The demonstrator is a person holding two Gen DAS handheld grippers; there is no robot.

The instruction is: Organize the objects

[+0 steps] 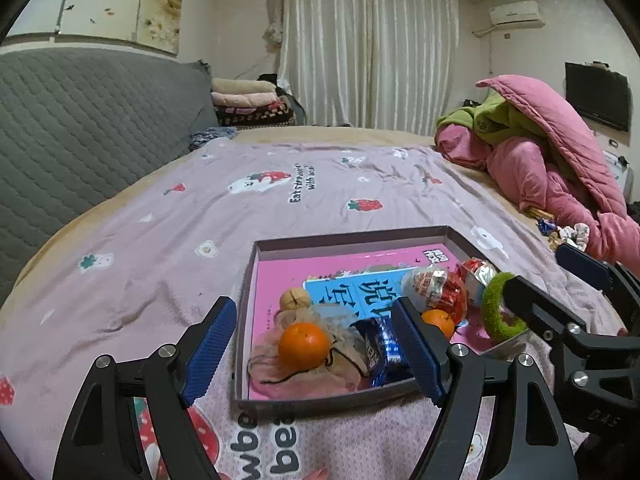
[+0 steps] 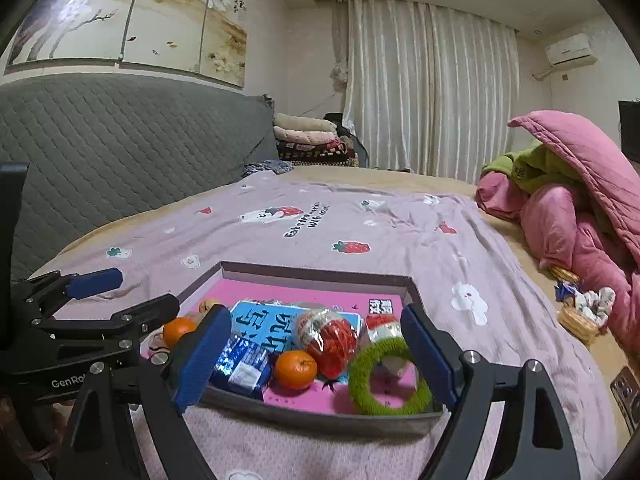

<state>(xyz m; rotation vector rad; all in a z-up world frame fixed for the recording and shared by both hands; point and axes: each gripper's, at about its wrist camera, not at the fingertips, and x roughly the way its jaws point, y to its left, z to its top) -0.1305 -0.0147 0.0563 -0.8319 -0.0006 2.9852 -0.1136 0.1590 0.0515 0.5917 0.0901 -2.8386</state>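
A shallow grey box lies on the bed with a pink and blue book in its bottom. On the book lie two oranges, a walnut, a blue snack pack, red foil-wrapped sweets, a mesh pouch and a green fuzzy ring. My left gripper is open over the box's near left part. My right gripper is open over the near right part, around the ring.
The bed has a lilac strawberry-print sheet. A grey quilted headboard stands at the left. A pink and green quilt heap lies at the right, with loose snacks and a scrunchie beside it.
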